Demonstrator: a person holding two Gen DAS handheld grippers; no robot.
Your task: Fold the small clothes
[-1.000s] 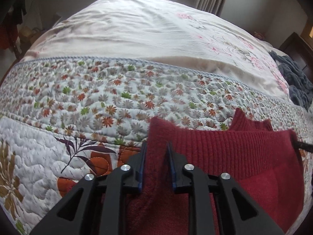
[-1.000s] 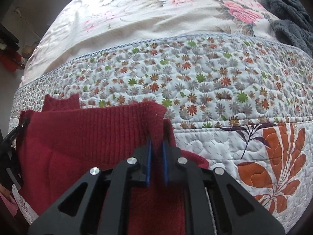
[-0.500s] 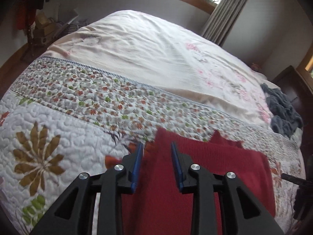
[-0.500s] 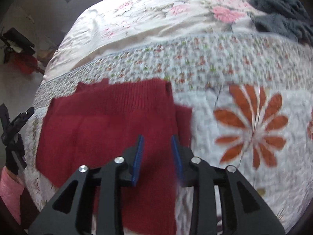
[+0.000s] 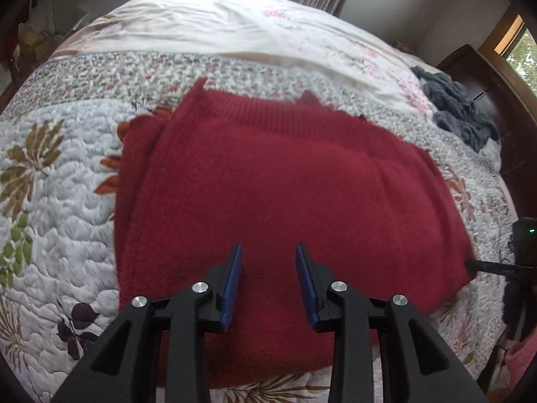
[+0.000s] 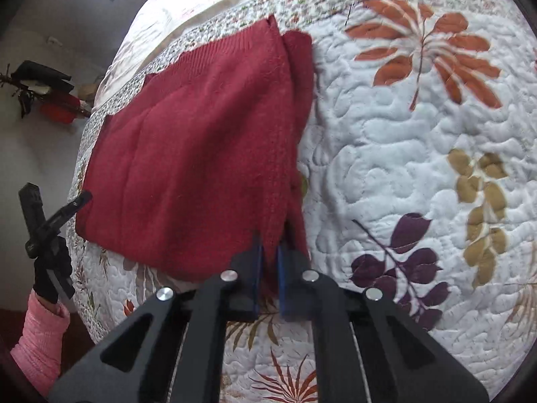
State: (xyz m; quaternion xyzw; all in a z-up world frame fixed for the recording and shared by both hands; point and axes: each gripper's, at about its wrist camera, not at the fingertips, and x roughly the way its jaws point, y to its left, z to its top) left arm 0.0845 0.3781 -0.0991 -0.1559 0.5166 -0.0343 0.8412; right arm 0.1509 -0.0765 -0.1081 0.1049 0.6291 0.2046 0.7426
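Note:
A dark red knitted sweater point(image 5: 285, 174) lies folded flat on the floral quilt point(image 5: 60, 201), its ribbed hem at the far side. My left gripper point(image 5: 268, 252) hovers open over the sweater's near part, nothing between its blue pads. In the right wrist view the sweater point(image 6: 188, 154) stretches away to the left, and my right gripper point(image 6: 268, 255) is shut on its near right corner, with red fabric pinched between the fingers. A sleeve edge point(image 6: 298, 77) shows under the sweater's right side. The left gripper point(image 6: 53, 215) also shows by the sweater's left corner, held by a black-gloved hand point(image 6: 50, 275).
The quilt point(image 6: 419, 168) extends wide to the right of the sweater. A white flowered cover point(image 5: 218, 23) lies beyond it. A grey blanket point(image 5: 459, 117) is heaped at the far right by a dark wooden headboard point(image 5: 486, 77). A pink sleeve point(image 6: 40, 329) is at the bed's edge.
Both grippers let go of the sweater's far hem and drew back toward the near side. The left stayed open; the right has shut on the near right corner. The sweater now lies folded.

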